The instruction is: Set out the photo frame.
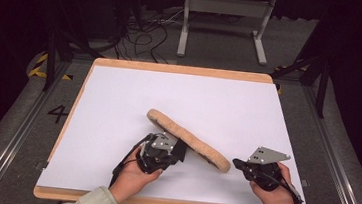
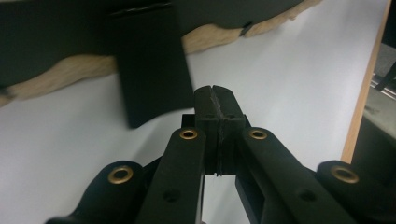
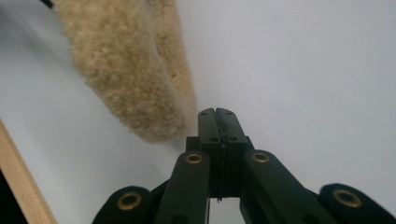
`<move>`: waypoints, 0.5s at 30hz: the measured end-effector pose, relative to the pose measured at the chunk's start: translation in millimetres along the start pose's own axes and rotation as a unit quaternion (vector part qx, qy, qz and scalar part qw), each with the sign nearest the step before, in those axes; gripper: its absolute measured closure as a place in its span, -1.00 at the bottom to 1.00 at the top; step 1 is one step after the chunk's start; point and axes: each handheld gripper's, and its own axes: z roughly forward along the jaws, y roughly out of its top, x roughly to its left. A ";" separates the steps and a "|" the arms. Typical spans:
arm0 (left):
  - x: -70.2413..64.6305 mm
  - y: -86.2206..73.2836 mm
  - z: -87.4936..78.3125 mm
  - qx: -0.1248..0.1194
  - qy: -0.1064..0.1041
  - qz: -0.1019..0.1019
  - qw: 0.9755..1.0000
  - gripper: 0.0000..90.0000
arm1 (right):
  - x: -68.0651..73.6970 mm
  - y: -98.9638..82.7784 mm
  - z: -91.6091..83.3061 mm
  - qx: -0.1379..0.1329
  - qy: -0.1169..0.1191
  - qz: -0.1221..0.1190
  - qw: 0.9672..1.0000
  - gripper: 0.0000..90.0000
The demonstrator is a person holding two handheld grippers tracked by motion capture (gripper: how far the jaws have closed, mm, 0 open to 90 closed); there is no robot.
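A long tan fleece pad [image 1: 186, 135] with a dark underside lies slantwise on the white table top [image 1: 119, 91], its long edge tipped up. My left gripper [image 1: 181, 149] is at the pad's near side, under its middle. In the left gripper view its jaws [image 2: 215, 91] are pressed together with nothing between them. A black flap [image 2: 149, 65] hangs from the pad's dark underside [image 2: 56, 28] just beyond them, and the fleece rim [image 2: 70, 74] runs below. My right gripper [image 1: 236, 163] is shut too, its tip [image 3: 215, 112] right beside the pad's rounded right end [image 3: 126, 70].
The table has a wooden rim [image 1: 182, 70], which also shows as an edge [image 2: 364, 93] in the left gripper view and as an edge [image 3: 23, 186] in the right gripper view. Beyond the far edge stand a grey metal frame [image 1: 225, 8] and loose cables [image 1: 145, 38] on the floor.
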 end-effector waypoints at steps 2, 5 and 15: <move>-3.1 2.1 8.4 0.001 -0.010 -0.001 1.000 1.00 | -2.0 -1.1 -1.7 -0.004 -0.009 0.003 1.000 1.00; -7.4 5.1 20.3 0.004 -0.011 -0.001 1.000 1.00 | -4.2 -3.0 -2.5 -0.007 -0.016 0.009 1.000 1.00; -1.1 11.4 40.5 0.007 0.020 -0.003 1.000 1.00 | -3.0 -4.3 -1.3 -0.008 -0.017 0.011 1.000 1.00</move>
